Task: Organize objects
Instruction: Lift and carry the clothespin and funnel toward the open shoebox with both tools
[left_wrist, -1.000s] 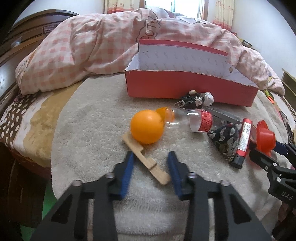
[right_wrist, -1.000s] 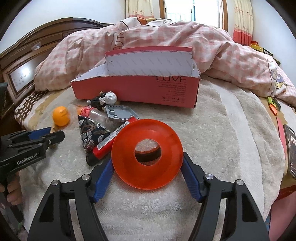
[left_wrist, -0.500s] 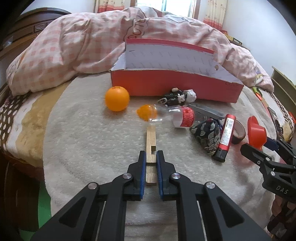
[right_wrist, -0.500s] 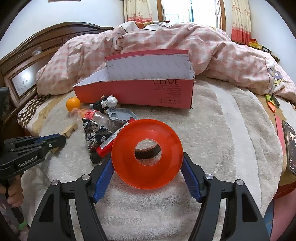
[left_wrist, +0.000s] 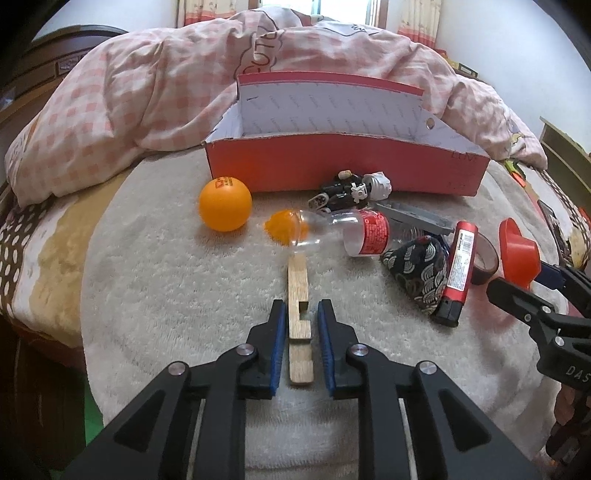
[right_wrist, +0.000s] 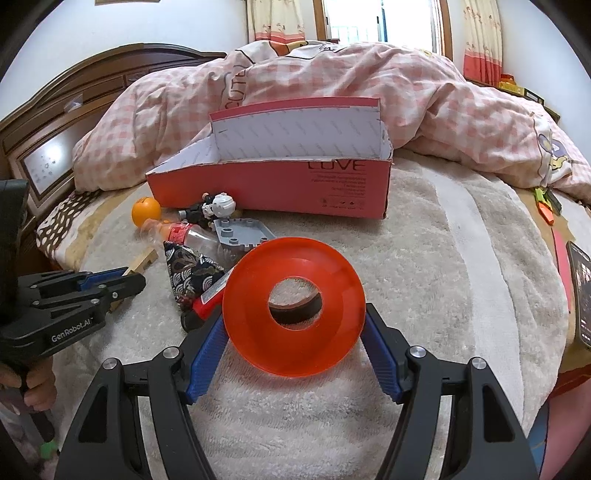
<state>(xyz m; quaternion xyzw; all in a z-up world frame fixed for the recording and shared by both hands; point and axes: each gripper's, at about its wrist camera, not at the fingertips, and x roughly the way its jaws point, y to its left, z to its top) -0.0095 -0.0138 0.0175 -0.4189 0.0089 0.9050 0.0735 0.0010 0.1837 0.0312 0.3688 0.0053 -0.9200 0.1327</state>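
My left gripper (left_wrist: 300, 314) is shut on a notched wooden stick (left_wrist: 298, 295) that points ahead above the beige towel. My right gripper (right_wrist: 293, 321) is shut on an orange funnel (right_wrist: 293, 306), wide end facing the camera; the funnel also shows in the left wrist view (left_wrist: 517, 254). An open red cardboard box (left_wrist: 343, 173) stands at the back, also in the right wrist view (right_wrist: 273, 184). In front of it lie an orange ball (left_wrist: 225, 205), a plastic bottle (left_wrist: 332, 232), a toy figure (left_wrist: 351, 190), a patterned pouch (left_wrist: 417, 273) and a red tube (left_wrist: 460, 266).
A pink checked quilt (left_wrist: 147, 92) is piled behind the box. A grey toy plate (right_wrist: 243, 232) and a roll of dark tape (left_wrist: 484, 258) lie among the objects. A wooden headboard (right_wrist: 55, 129) is on the left. A phone (right_wrist: 581, 291) lies at the right edge.
My left gripper closed on the wooden stick and lifted it so it points straight ahead. The orange ball rolled away toward the box's left corner. The right gripper still holds the funnel.
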